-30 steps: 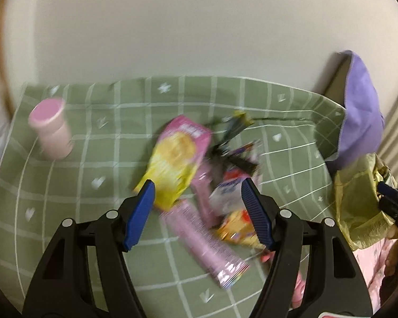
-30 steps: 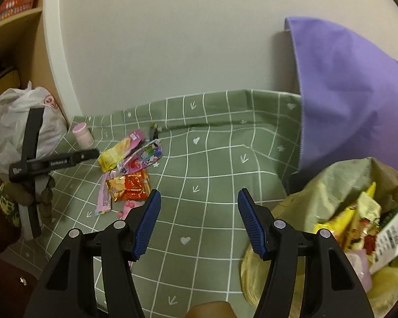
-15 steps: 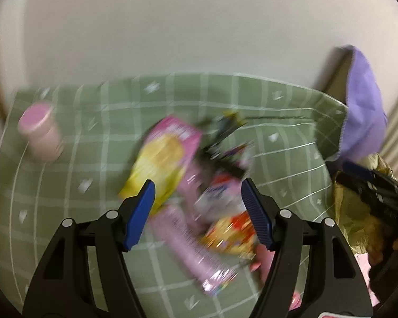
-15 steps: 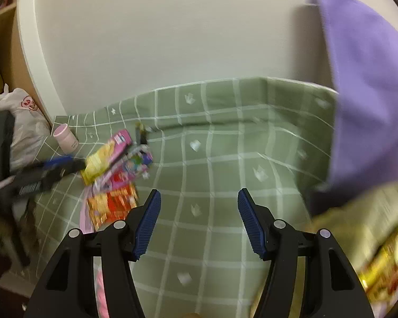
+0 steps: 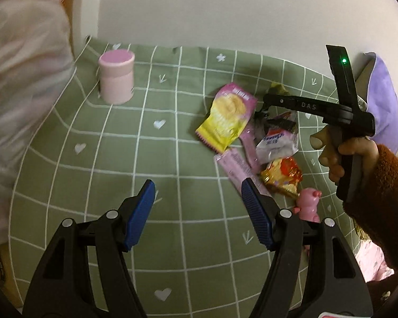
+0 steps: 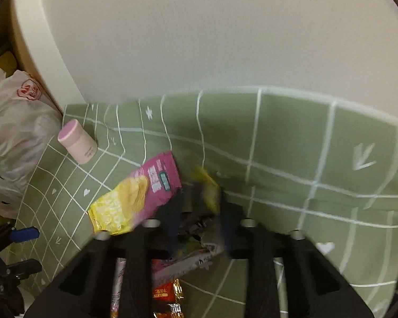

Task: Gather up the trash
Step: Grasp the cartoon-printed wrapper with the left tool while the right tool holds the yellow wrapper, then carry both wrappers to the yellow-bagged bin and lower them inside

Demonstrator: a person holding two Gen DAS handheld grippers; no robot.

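A pile of snack wrappers lies on the green checked cloth [image 5: 92, 159]: a pink-and-yellow chip bag [image 5: 226, 116], pink stick packs [image 5: 236, 169], a white wrapper [image 5: 277, 143] and an orange-gold wrapper [image 5: 282, 176]. My left gripper [image 5: 199, 198] is open and empty, low over the cloth, left of the pile. My right gripper [image 6: 199, 217] is blurred and hangs over the pile's far end; its jaws stand part open around a dark and yellow wrapper [image 6: 208, 188]. The chip bag [image 6: 138, 193] lies just left of it. The right gripper's body [image 5: 339, 111] shows in the left wrist view.
A pink cylindrical tub [image 5: 116, 76] stands at the cloth's back left, also seen in the right wrist view [image 6: 77, 141]. A white plastic bag [image 6: 10, 129] sits left of the cloth. A pink pig toy [image 5: 307, 204] stands near the wrappers. A purple cushion [image 5: 382, 100] leans at the right.
My right gripper swung from the trash bag at the right over to the wrapper pile and its jaws narrowed. My left gripper drew back to the left; the pile now lies to its right.
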